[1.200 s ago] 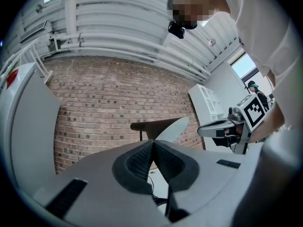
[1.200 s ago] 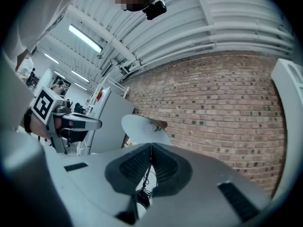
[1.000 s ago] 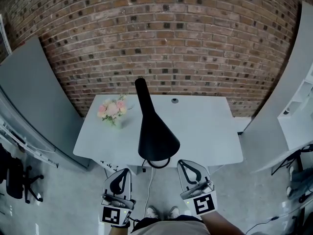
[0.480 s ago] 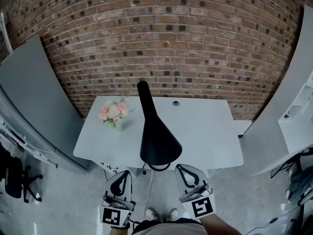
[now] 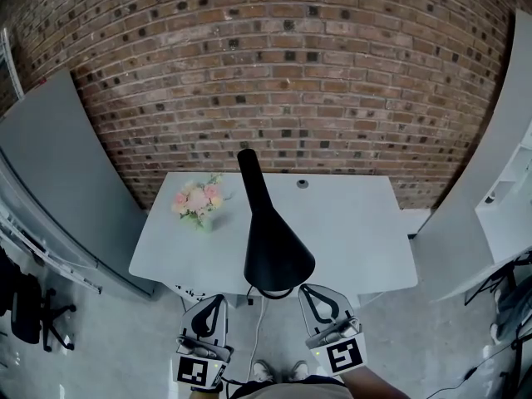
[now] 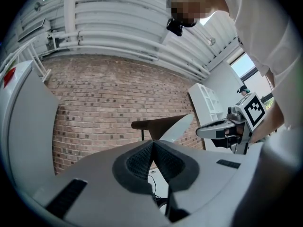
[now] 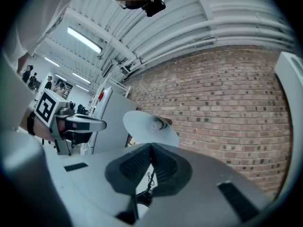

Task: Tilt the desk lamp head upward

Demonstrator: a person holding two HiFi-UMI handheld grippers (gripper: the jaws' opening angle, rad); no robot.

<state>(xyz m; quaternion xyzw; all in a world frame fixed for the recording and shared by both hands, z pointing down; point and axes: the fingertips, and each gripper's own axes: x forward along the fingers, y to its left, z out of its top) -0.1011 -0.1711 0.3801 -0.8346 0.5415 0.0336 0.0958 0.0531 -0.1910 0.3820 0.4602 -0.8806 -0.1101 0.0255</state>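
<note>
A black desk lamp (image 5: 277, 256) stands at the near edge of the white table (image 5: 357, 231). Its cone shade faces down toward me and its neck rises to the far end. Both grippers hang below the table edge, apart from the lamp. My left gripper (image 5: 218, 300) is shut and empty, below and left of the shade. My right gripper (image 5: 307, 290) is shut and empty, just below the shade's right rim. In the left gripper view the lamp shade (image 6: 163, 125) shows beyond the closed left gripper (image 6: 152, 142). The right gripper view shows the shade's pale inside (image 7: 149, 126) above the closed right gripper (image 7: 151, 146).
A small vase of pink flowers (image 5: 198, 199) stands at the table's left back. A brick wall (image 5: 274, 81) rises behind the table. Grey panels (image 5: 66, 165) flank it on both sides. A lamp cable (image 5: 258, 322) hangs down to the floor between the grippers.
The whole head view has slid slightly, so table and lamp sit lower in the frame. Both grippers stay shut below the shade and have shifted only a little.
</note>
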